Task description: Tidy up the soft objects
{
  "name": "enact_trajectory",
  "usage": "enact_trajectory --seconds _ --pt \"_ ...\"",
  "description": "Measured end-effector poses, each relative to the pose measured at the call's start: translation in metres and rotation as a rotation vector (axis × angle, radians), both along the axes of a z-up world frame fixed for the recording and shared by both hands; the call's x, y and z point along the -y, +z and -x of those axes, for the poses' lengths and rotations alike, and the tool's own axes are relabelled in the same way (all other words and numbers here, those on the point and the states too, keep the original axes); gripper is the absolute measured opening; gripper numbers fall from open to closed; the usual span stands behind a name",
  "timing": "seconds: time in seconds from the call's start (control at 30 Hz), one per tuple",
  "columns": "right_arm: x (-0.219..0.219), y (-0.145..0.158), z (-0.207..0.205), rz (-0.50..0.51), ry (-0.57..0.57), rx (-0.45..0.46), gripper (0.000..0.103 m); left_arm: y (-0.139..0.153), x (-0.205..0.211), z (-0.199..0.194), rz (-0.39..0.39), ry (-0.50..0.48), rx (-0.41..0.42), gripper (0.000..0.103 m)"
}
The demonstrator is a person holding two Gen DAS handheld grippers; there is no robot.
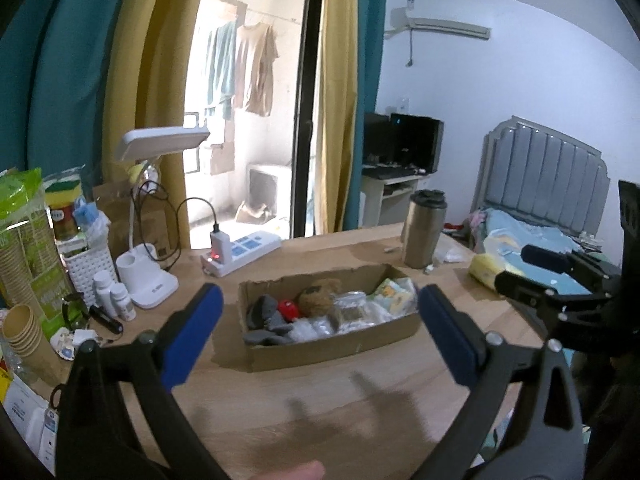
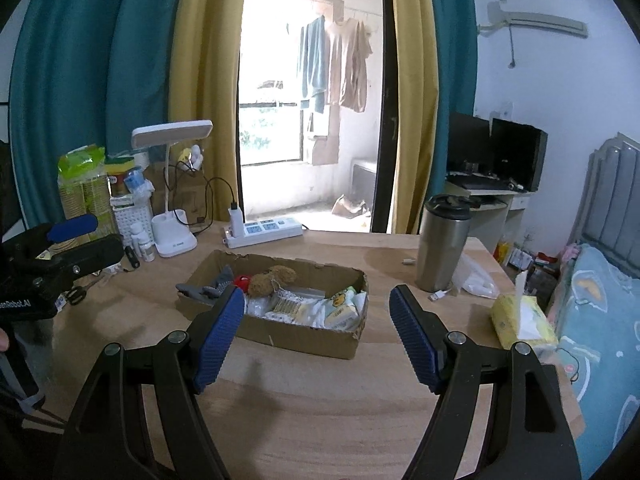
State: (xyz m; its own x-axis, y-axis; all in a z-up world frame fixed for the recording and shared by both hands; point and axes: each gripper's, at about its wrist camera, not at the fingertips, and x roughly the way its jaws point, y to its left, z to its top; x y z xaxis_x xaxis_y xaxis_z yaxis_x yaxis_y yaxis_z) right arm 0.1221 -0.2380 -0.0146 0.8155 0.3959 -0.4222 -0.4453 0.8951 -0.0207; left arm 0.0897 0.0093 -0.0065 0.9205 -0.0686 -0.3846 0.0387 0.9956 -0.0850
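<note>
Both hand-held grippers hang wide open and empty above the tabletop.

The left hand-held gripper and right hand-held gripper face a cardboard box in the middle of the tabletop. Inside lie grey socks, a brown plush toy, a small red item and wrapped packets. A yellow tissue pack sits well apart at the right edge, near a steel tumbler.

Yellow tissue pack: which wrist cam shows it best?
Right wrist. The yellow tissue pack sits whole at the table's right edge, white tissue sticking up. In the left wrist view the right gripper hides much of the pack.
</note>
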Motion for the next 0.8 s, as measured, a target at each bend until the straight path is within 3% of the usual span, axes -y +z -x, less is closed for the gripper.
enact_trajectory --seconds 0.43,0.8 --pt "0.022 0.011 0.038 -0.03 -0.045 0.076 0.079 0.009 0.023 0.032 0.001 -0.05 0.05 0.1" --pt "0.024 0.014 0.045 -0.04 -0.049 0.1 0.079 0.013 0.025 0.044 -0.006 -0.056 0.073 0.099"
